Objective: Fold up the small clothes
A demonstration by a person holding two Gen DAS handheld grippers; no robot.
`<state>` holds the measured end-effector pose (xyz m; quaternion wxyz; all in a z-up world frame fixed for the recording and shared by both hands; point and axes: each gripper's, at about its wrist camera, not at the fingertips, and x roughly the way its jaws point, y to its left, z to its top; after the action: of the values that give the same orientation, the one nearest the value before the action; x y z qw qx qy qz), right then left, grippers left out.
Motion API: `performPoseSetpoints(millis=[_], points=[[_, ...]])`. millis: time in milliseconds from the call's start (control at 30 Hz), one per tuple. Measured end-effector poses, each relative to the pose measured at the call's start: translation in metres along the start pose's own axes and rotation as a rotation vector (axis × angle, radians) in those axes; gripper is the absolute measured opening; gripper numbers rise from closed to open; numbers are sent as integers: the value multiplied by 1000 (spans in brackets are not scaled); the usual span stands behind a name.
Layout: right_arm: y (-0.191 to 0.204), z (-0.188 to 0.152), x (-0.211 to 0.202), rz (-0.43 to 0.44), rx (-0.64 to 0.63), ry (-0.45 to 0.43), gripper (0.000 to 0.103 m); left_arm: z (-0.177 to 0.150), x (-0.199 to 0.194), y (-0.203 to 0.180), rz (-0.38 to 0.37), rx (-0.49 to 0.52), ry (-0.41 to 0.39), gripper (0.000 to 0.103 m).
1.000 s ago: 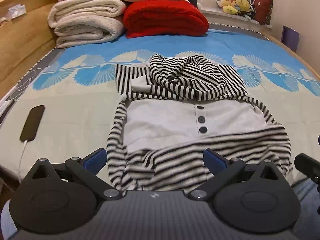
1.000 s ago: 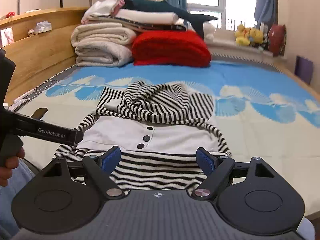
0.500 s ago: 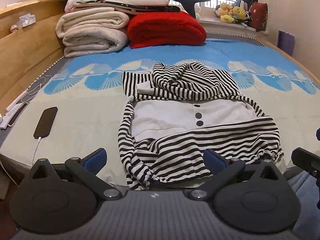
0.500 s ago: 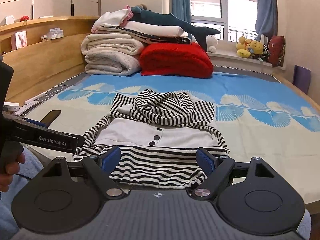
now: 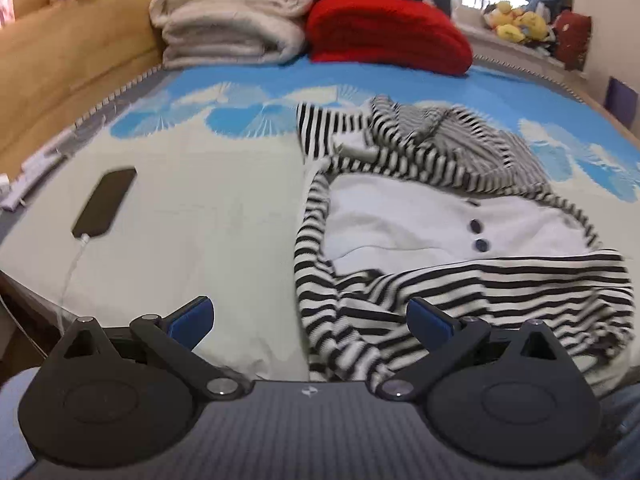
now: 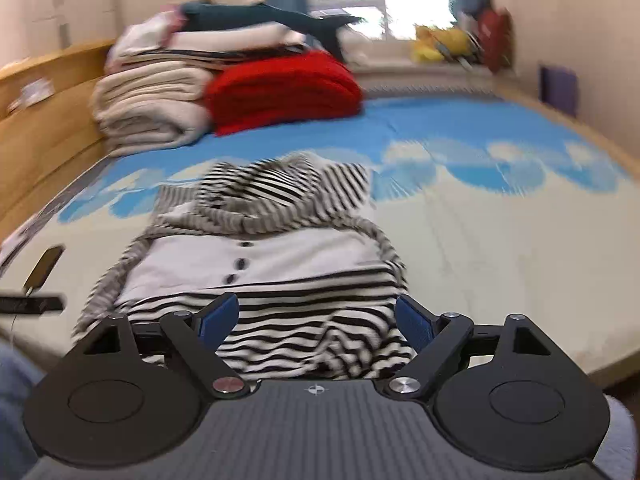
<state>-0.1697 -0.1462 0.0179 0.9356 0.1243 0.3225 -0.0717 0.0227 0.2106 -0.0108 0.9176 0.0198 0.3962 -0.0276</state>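
A small black-and-white striped hooded top with a white front and dark buttons [image 5: 440, 224] lies on the bed near the front edge, its striped hem folded up over the white part. It also shows in the right wrist view [image 6: 272, 264]. My left gripper [image 5: 310, 318] is open and empty, just short of the top's lower left corner. My right gripper [image 6: 316, 320] is open and empty, over the striped hem at the lower right. Both views are blurred.
A black phone on a white cable [image 5: 105, 202] lies on the bed left of the top. Folded cream blankets [image 5: 232, 20] and a red blanket [image 5: 388, 34] are stacked at the head. A wooden side rail [image 5: 60, 64] runs along the left. Stuffed toys [image 5: 520, 24] sit by the window.
Both grippers have moved back in toward the top's hem after pulling away. The left view has swung left, so the top now sits to the right. Both stay open.
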Motion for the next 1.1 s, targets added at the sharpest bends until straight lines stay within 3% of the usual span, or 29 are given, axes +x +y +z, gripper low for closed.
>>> performPoseSetpoints(millis=[133, 200, 300, 400, 467, 500, 533, 567, 600, 700, 900, 1100], points=[[-34, 2, 57, -20, 147, 125, 87, 9, 44, 10, -51, -53, 88, 103], [-43, 2, 80, -21, 198, 177, 87, 12, 63, 11, -37, -64, 134, 103], [-50, -2, 108, -56, 211, 236, 87, 9, 92, 13, -27, -78, 218, 103], [-56, -17, 131, -66, 209, 330, 88, -4, 111, 13, -63, -60, 311, 103], [-54, -24, 129, -53, 183, 293, 91, -10, 106, 11, -58, -21, 266, 102], [-50, -24, 129, -44, 166, 289, 90, -11, 103, 10, -65, -12, 252, 94], [-47, -23, 129, -14, 151, 284, 85, -11, 99, 9, -90, -8, 235, 69], [-43, -23, 130, 28, 130, 286, 63, -8, 93, 7, -147, 7, 222, 50], [-40, -22, 132, 57, 110, 296, 36, -4, 89, 5, -199, 16, 227, 15], [-32, -14, 130, 110, 74, 297, 16, 11, 74, 7, -269, -17, 221, 11], [-50, 21, 77, 228, 202, 218, 13, 28, 25, 25, -359, -34, 175, 10], [-68, 6, 3, 272, 296, 229, 13, -5, -27, 45, -425, -69, 233, 10]])
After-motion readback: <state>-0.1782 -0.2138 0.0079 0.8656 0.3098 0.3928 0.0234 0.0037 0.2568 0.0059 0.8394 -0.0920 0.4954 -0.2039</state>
